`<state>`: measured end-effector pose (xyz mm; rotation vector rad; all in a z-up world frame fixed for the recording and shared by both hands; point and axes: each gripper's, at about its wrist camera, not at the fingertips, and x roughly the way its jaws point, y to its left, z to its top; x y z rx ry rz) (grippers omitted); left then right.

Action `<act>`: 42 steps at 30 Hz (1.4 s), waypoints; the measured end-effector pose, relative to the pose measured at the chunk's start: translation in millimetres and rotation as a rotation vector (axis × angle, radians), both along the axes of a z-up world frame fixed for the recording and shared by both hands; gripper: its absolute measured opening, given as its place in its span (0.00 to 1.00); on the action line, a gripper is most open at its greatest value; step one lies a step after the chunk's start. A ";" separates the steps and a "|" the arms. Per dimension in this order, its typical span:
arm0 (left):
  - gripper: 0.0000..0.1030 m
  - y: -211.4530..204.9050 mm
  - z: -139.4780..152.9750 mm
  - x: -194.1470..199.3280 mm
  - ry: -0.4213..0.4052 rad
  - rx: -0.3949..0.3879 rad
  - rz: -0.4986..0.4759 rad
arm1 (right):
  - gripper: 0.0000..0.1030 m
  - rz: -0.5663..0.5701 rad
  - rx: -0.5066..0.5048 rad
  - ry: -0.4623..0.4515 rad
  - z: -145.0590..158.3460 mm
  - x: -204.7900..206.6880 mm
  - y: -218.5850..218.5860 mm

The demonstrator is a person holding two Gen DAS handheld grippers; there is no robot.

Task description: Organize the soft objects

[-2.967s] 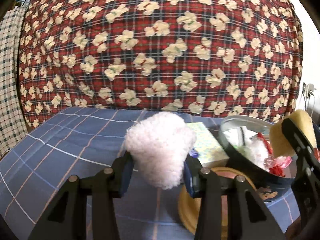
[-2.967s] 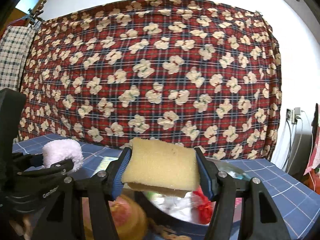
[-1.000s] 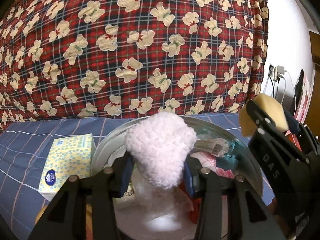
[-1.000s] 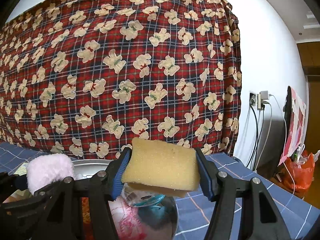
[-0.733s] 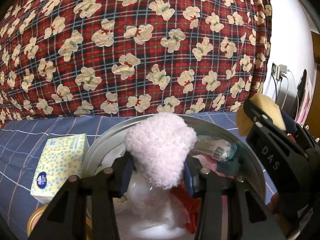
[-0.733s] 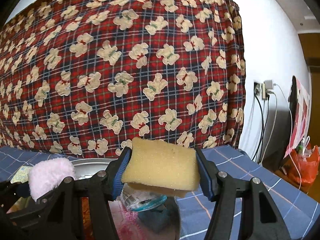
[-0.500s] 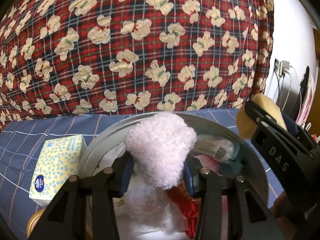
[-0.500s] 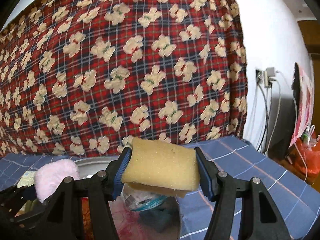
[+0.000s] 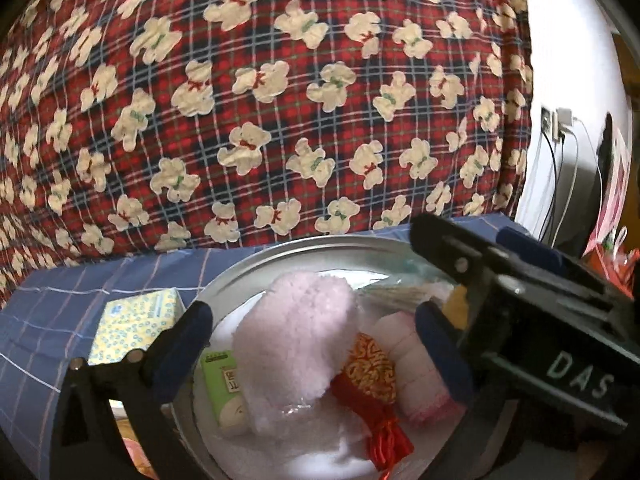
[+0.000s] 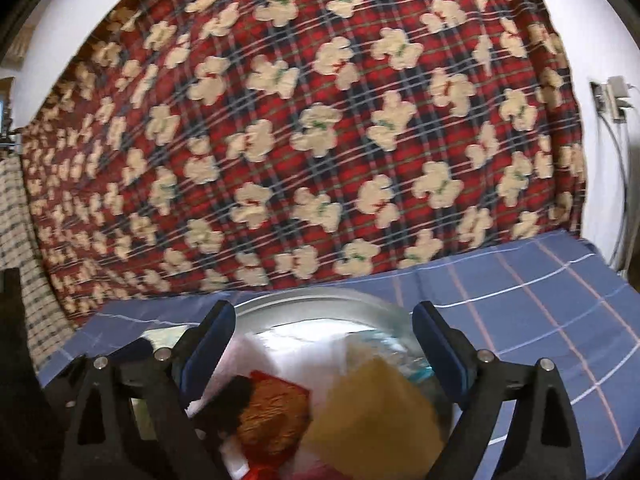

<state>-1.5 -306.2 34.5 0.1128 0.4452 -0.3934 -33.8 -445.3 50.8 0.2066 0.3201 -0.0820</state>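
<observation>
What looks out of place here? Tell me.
A hard green carton lies in the metal bowl among soft things like the pink fluffy piece; the soft tissue pack sits outside on the cloth.

Red plaid bear-print cloth (image 9: 280, 92) hangs beyond fingers. Blue checked tablecloth (image 10: 540, 280) lies below. Yellow tissue pack (image 9: 134, 326) sits left of left finger. Wall socket w/ chargers (image 10: 610, 96), far right.

Red plaid cloth with cream bears (image 9: 280, 100) hangs behind a blue checked tablecloth (image 10: 540, 280); white wall (image 9: 560, 60) at right carries a socket with cables (image 9: 558, 128).
</observation>
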 end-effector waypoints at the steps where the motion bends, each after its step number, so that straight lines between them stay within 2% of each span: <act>1: 1.00 0.0 -0.6 -1.4 -0.002 0.004 0.000 | 0.89 0.026 0.007 -0.001 -0.1 0.1 2.2; 3: 1.00 1.7 -1.6 -2.8 0.000 -0.003 -0.001 | 0.89 0.044 0.013 -0.024 -0.8 -4.1 5.3; 6: 1.00 6.6 -2.6 -5.3 -0.002 -0.020 0.007 | 0.89 0.015 0.016 -0.069 0.2 -14.8 5.0; 12: 1.00 15.1 -6.7 -14.4 -0.035 -0.023 0.032 | 0.89 -0.114 0.052 -0.164 1.0 -40.7 -8.4; 16: 1.00 23.8 -8.1 -22.8 -0.076 -0.030 0.046 | 0.89 -0.153 0.028 -0.165 -1.0 -45.1 -6.7; 21: 1.00 31.5 -13.0 -29.2 -0.078 -0.046 0.041 | 0.89 -0.218 -0.023 -0.230 -3.4 -59.4 1.0; 26: 1.00 32.0 -12.5 -42.2 -0.155 -0.029 0.039 | 0.89 -0.298 -0.108 -0.272 -3.8 -71.8 8.4; 32: 1.00 32.7 -12.6 -45.7 -0.164 -0.033 0.034 | 0.89 -0.312 -0.162 -0.278 -2.3 -82.5 17.6; 37: 1.00 37.2 -13.5 -48.5 -0.153 -0.065 0.035 | 0.90 -0.305 -0.161 -0.268 -5.5 -98.2 24.3; 42: 1.00 44.8 -13.5 -55.9 -0.161 -0.098 0.029 | 0.93 -0.325 -0.186 -0.309 -4.8 -111.8 31.5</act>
